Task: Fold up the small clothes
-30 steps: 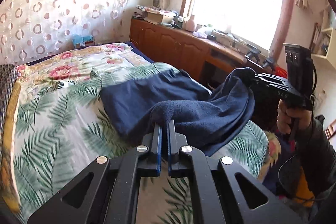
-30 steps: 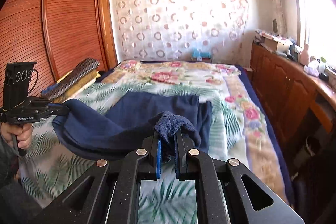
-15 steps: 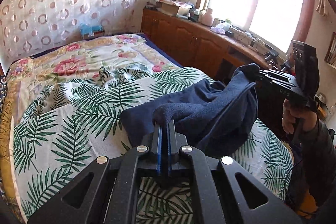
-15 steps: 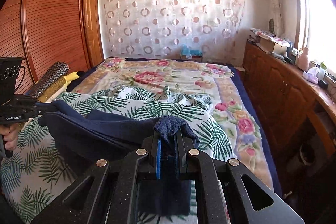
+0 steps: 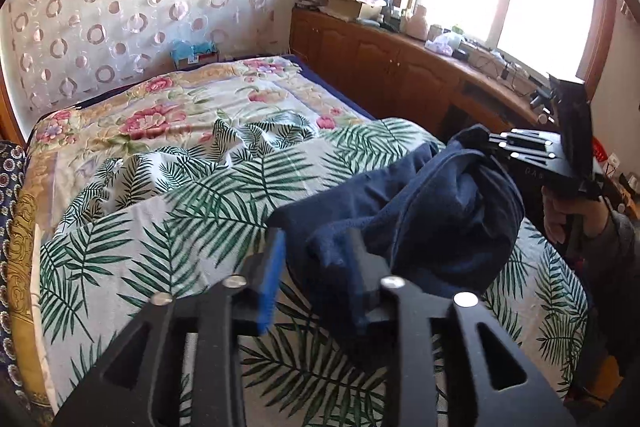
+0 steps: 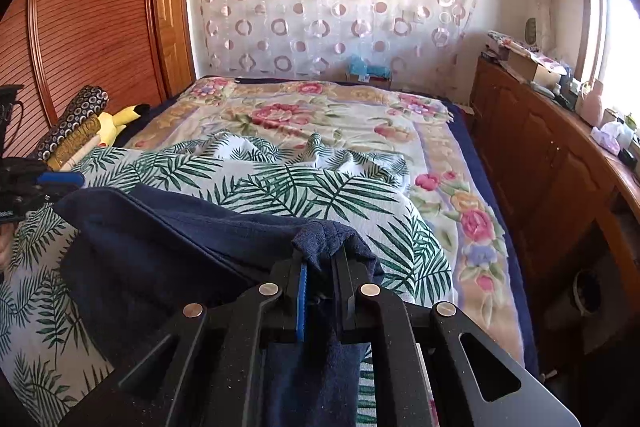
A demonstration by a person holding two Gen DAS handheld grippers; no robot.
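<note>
A navy blue fleece garment [image 5: 420, 211] lies bunched on the palm-leaf sheet [image 5: 168, 227] near the bed's front edge. My left gripper [image 5: 316, 267] has its jaws opening. A navy corner sits loose between them, leaning on the right finger [image 5: 360, 275], with a gap to the blue pad [image 5: 272, 279]. My right gripper [image 6: 320, 267] is shut on another corner of the garment [image 6: 160, 247] and holds it raised above the sheet. Each gripper shows in the other's view: the right gripper [image 5: 492, 143] at the right, the left gripper [image 6: 56, 187] at the left edge.
A floral quilt [image 6: 320, 115] covers the far half of the bed. Rolled bedding and a yellow plush toy [image 6: 120, 119] lie by the wooden wardrobe [image 6: 88, 27]. Low cabinets [image 6: 552, 163] with clutter on top run under the window. A person's hand [image 5: 568, 223] grips the right handle.
Both grippers carried the navy garment toward the bed's near edge, uncovering the leaf sheet behind. The left jaws, shut on a corner before, have parted and let it go.
</note>
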